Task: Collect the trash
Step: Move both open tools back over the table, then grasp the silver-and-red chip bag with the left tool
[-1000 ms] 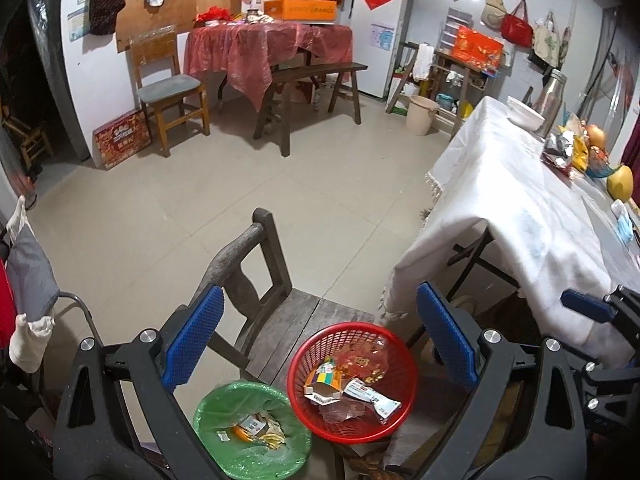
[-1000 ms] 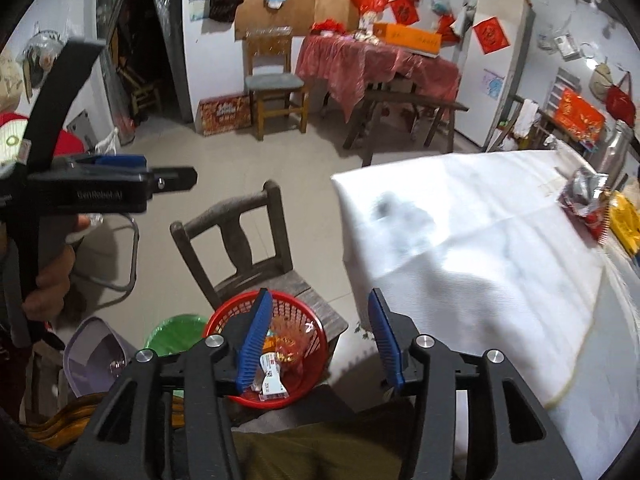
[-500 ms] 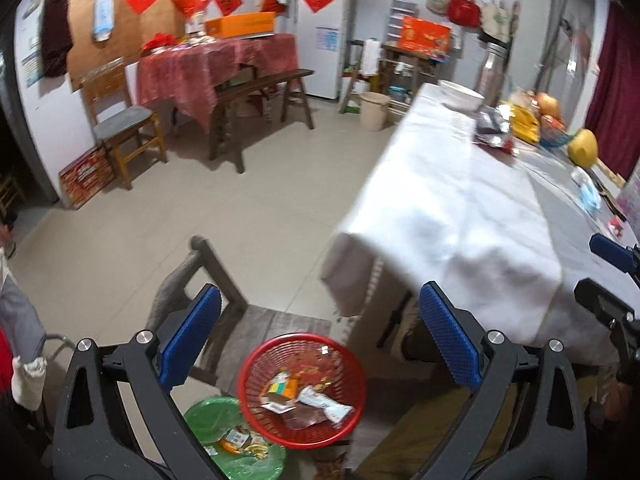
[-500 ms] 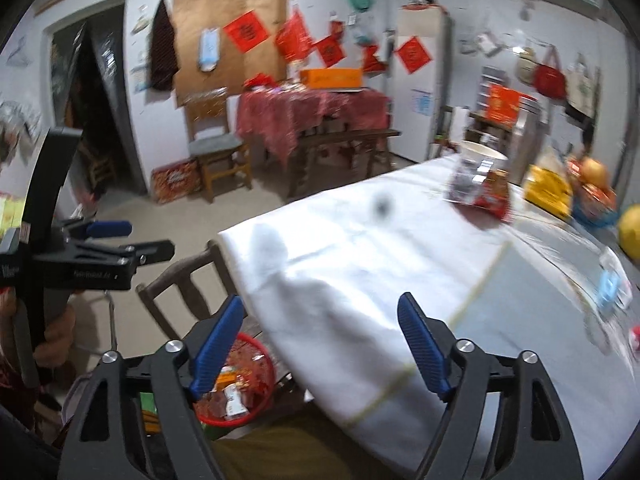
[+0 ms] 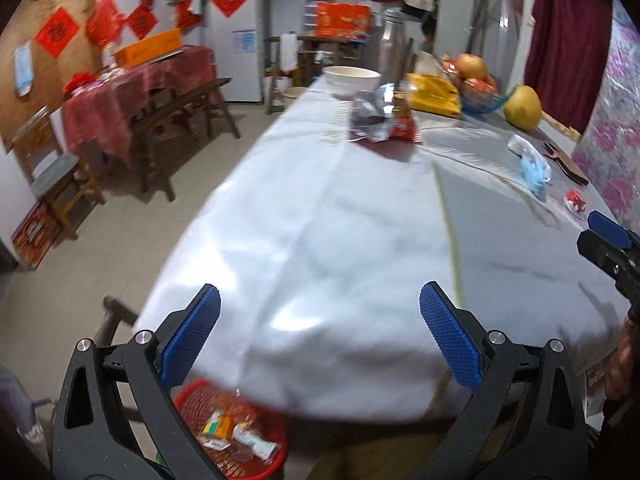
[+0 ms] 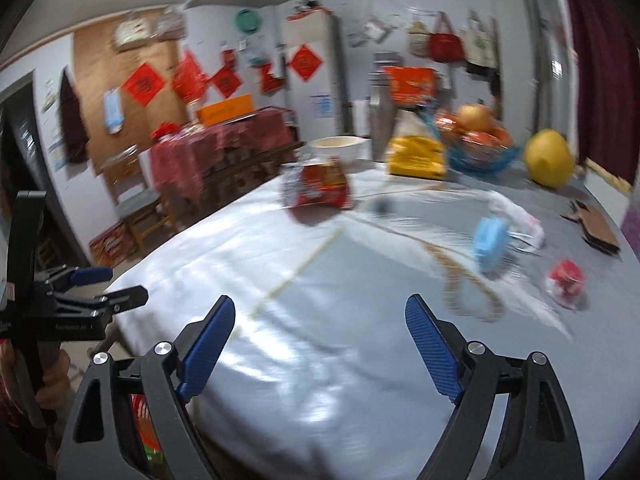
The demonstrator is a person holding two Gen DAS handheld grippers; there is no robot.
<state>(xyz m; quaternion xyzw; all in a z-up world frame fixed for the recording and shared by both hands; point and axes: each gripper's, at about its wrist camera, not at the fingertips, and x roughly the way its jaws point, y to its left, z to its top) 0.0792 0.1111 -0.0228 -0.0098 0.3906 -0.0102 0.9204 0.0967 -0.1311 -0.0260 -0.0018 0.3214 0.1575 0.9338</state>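
White-clothed tabletop (image 5: 320, 216) ahead, red basket (image 5: 192, 400) below its near edge: with both tools spread and empty, right tool (image 6: 320, 344) still widening, left tool (image 5: 320, 336) clear, reach for red wrapper (image 6: 566, 280), pinching low, avoiding cloth.

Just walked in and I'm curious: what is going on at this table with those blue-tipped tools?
A person is collecting trash, holding one set of tongs in each hand. Both the left tongs and the right tongs are empty above the white tablecloth; the right jaws are opening. A red basket below already holds wrappers. A snack bag, a blue face mask and a small red wrapper remain on the table.
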